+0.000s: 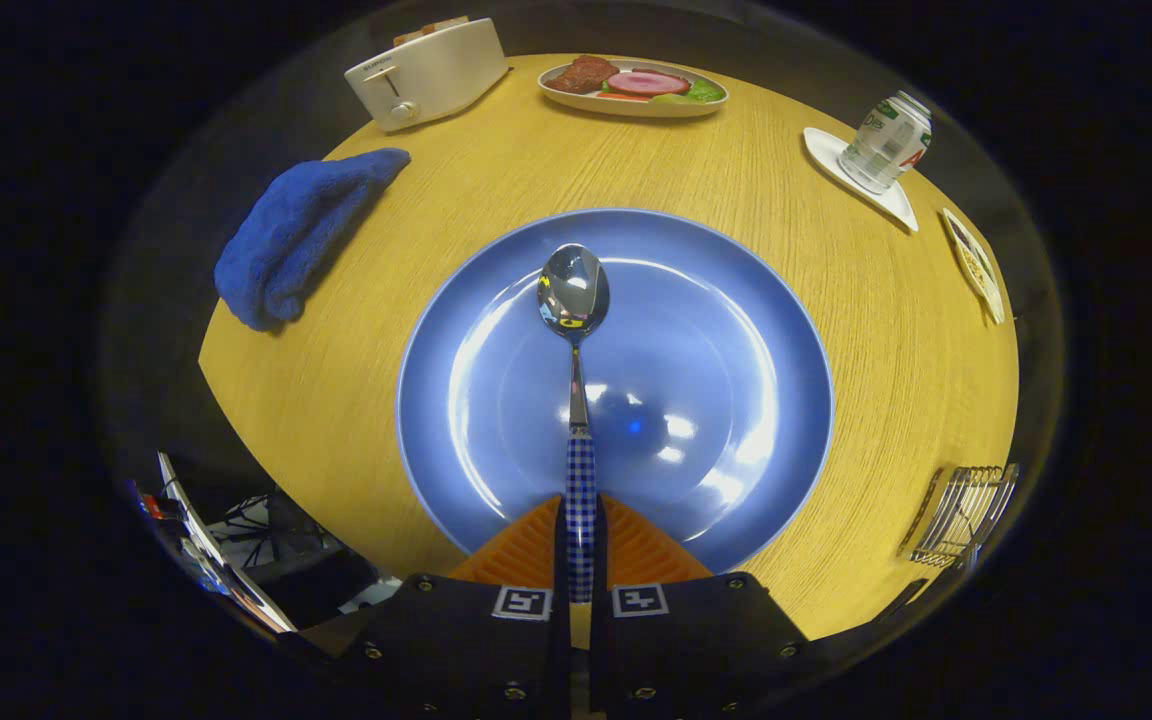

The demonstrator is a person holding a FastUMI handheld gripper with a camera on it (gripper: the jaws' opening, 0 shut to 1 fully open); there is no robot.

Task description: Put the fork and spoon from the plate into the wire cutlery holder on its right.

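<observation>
Your claw (581, 545) grips the spoon (576, 380) by its handle, bowl reaching ahead over the plate (736, 400) on the worktop (356, 400). Wire cutlery holder (961, 515) right of plate; cloth (291, 235) left; toaster (426, 72), food dish (634, 88), can (886, 142) beyond.

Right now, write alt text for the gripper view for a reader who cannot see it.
The tool is shut on the checked handle of a spoon, its bowl pointing ahead over a blue plate on a round wooden table. A wire cutlery holder sits right of the plate; a blue cloth, toaster, food dish and can lie beyond.
</observation>
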